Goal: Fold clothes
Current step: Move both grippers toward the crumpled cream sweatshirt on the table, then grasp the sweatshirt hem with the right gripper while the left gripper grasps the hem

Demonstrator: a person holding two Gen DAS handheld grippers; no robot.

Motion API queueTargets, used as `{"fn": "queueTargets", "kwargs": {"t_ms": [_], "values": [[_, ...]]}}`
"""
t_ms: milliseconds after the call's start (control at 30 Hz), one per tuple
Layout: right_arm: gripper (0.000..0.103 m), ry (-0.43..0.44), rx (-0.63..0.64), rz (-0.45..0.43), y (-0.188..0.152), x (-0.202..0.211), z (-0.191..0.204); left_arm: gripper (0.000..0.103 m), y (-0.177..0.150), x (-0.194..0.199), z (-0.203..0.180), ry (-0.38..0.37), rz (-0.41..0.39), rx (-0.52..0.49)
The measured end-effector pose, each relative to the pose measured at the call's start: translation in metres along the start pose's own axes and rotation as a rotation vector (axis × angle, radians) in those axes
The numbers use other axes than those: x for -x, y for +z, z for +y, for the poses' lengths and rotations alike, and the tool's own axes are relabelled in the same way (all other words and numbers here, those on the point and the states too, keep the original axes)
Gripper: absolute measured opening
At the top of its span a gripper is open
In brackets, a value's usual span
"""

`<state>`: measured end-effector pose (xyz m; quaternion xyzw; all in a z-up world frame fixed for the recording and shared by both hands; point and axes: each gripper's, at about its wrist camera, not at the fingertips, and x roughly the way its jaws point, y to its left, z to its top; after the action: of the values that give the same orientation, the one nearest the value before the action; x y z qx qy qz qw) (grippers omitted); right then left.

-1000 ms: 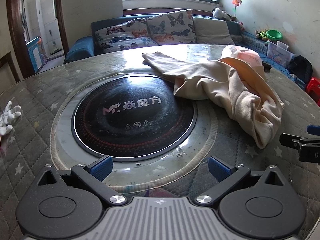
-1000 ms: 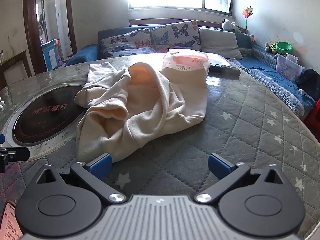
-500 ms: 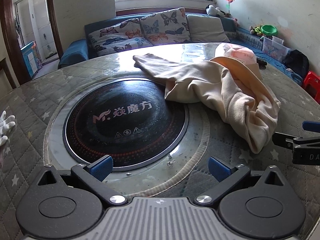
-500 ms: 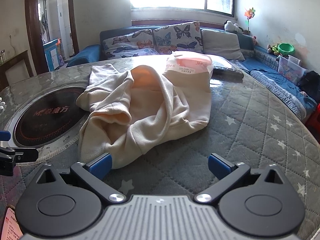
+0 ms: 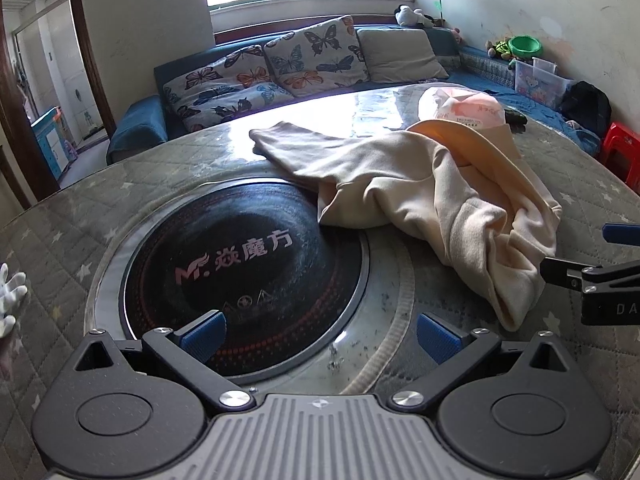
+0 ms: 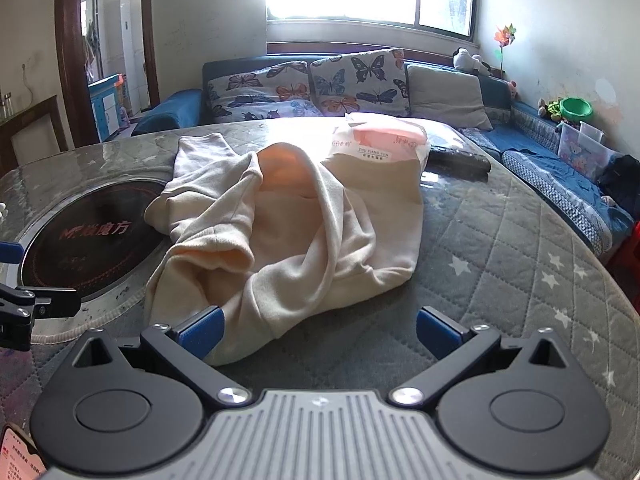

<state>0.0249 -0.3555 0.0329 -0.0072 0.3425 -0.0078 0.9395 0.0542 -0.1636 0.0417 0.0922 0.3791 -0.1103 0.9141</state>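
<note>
A crumpled cream garment (image 5: 432, 208) with an orange lining lies on the round quilted table, right of the black induction plate; it also shows in the right wrist view (image 6: 288, 232). My left gripper (image 5: 318, 336) is open and empty, low over the near rim of the plate. My right gripper (image 6: 318, 330) is open and empty, its left blue pad at the garment's near hem. The right gripper shows at the right edge of the left wrist view (image 5: 592, 276), beside the hem. The left gripper shows at the left edge of the right wrist view (image 6: 24, 304).
A black induction plate (image 5: 240, 272) sits in the table's middle. A pink-and-white plastic pack (image 6: 380, 140) and a dark flat object (image 6: 460, 158) lie behind the garment. A white glove (image 5: 10, 296) lies at the left edge. A sofa with butterfly cushions (image 6: 312, 88) stands beyond the table.
Both grippers have moved forward, closer to the garment. The right gripper's left pad now reaches the near hem. Both jaws stay open.
</note>
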Motion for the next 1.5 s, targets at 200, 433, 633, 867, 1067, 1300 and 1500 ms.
{"fn": "queueTargets", "kwargs": {"t_ms": [200, 433, 633, 867, 1067, 1300, 1500], "values": [[0.103, 0.002, 0.009, -0.003, 0.008, -0.006, -0.002, 0.103, 0.009, -0.008, -0.004, -0.007, 0.010, -0.018], [0.097, -0.001, 0.019, -0.008, 0.018, -0.013, -0.006, 0.103, 0.028, -0.016, -0.007, -0.018, -0.005, -0.019], [0.090, 0.010, 0.024, -0.007, 0.031, -0.022, -0.010, 0.103, 0.047, -0.021, -0.014, -0.054, -0.022, -0.021], [0.075, 0.024, 0.022, 0.015, 0.044, -0.039, -0.017, 0.103, 0.068, -0.032, -0.028, -0.106, -0.034, -0.053], [0.062, 0.036, 0.029, 0.029, 0.049, -0.048, -0.021, 0.099, 0.086, -0.045, -0.040, -0.141, -0.035, -0.067], [0.051, 0.052, 0.028, 0.045, 0.052, -0.055, -0.026, 0.085, 0.096, -0.061, -0.059, -0.156, -0.020, -0.131], [0.046, 0.064, 0.024, 0.050, 0.053, -0.058, -0.027, 0.039, 0.097, -0.077, -0.065, -0.175, 0.000, -0.173]]}}
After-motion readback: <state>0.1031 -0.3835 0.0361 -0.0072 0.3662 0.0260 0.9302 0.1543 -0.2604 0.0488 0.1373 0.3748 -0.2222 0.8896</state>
